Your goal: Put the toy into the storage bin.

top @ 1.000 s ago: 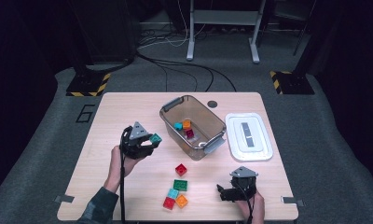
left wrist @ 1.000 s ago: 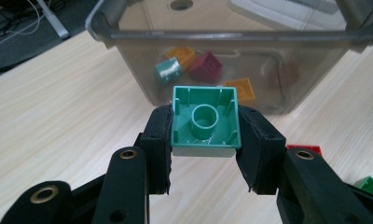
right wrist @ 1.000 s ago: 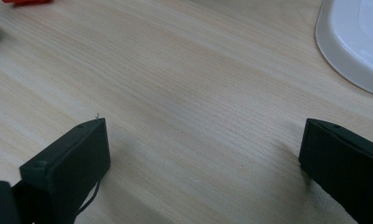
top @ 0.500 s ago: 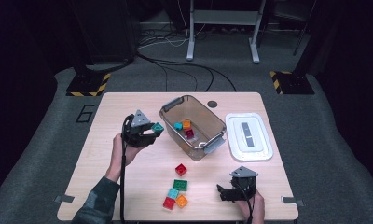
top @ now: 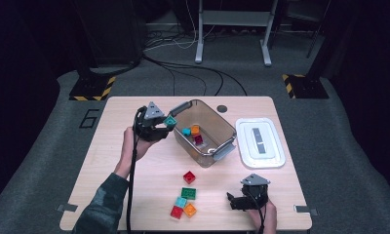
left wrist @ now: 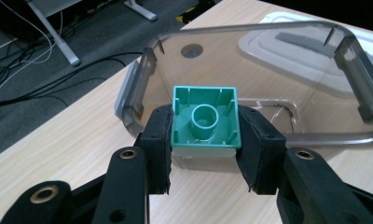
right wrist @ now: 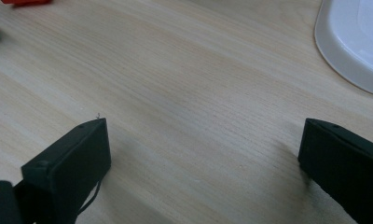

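While the left gripper pinches the teal brick by opposite walls beside the clear bin, the right gripper rests spread and empty. The brick looks light, rigid and slick; flat sidewalls suit gripping

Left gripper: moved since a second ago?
Yes. The left gripper, shut on a teal block, went up-table and right, toward the clear bin.

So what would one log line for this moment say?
left gripper: shut on teal brick, at clear bin rim | right gripper: open, resting on table | five bricks loose
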